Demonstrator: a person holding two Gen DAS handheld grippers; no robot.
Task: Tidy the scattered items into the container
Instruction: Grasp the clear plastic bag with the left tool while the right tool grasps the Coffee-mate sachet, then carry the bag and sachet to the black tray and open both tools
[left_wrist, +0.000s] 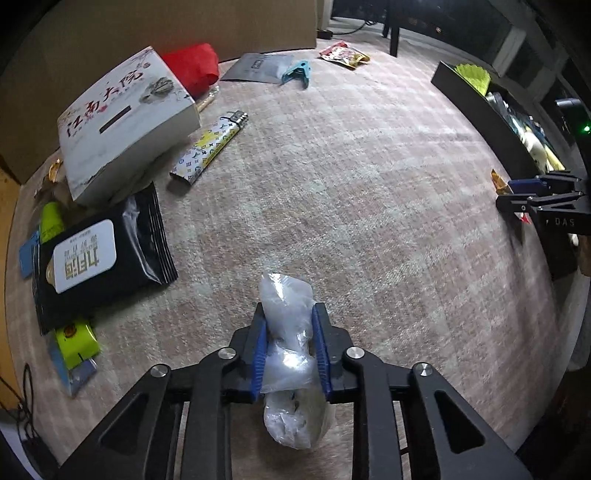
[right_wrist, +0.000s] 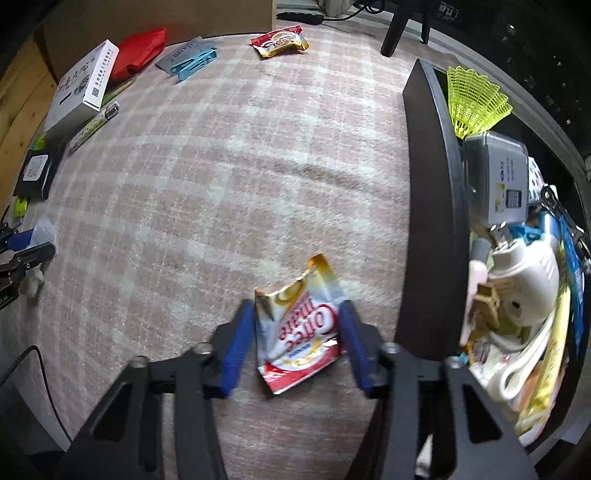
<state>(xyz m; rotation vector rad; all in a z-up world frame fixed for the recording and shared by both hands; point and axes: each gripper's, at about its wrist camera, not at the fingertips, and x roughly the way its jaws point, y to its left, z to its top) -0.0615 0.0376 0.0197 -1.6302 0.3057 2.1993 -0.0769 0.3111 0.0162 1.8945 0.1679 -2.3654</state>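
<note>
A clear plastic bag (left_wrist: 284, 295) of white stuff lies on the pink checked rug, and my left gripper (left_wrist: 290, 314) is shut on it, blue pads pinching both sides. In the right wrist view that gripper (right_wrist: 26, 243) shows at the left edge. My right gripper (right_wrist: 295, 310) points down with its pads against the edges of a buckled Coffee mate sachet (right_wrist: 299, 332). It stands just left of the black container (right_wrist: 432, 184), which holds several items. The left wrist view shows the right gripper (left_wrist: 506, 194) and the container (left_wrist: 480, 110) at far right.
Along the rug's left side lie a white box (left_wrist: 125, 122), a black wipes pack (left_wrist: 99, 258), a patterned lighter (left_wrist: 210, 147) and a yellow-green packet (left_wrist: 75, 343). At the back are a red cloth (left_wrist: 192, 68), a blue clip (left_wrist: 297, 72) and a snack packet (left_wrist: 343, 55).
</note>
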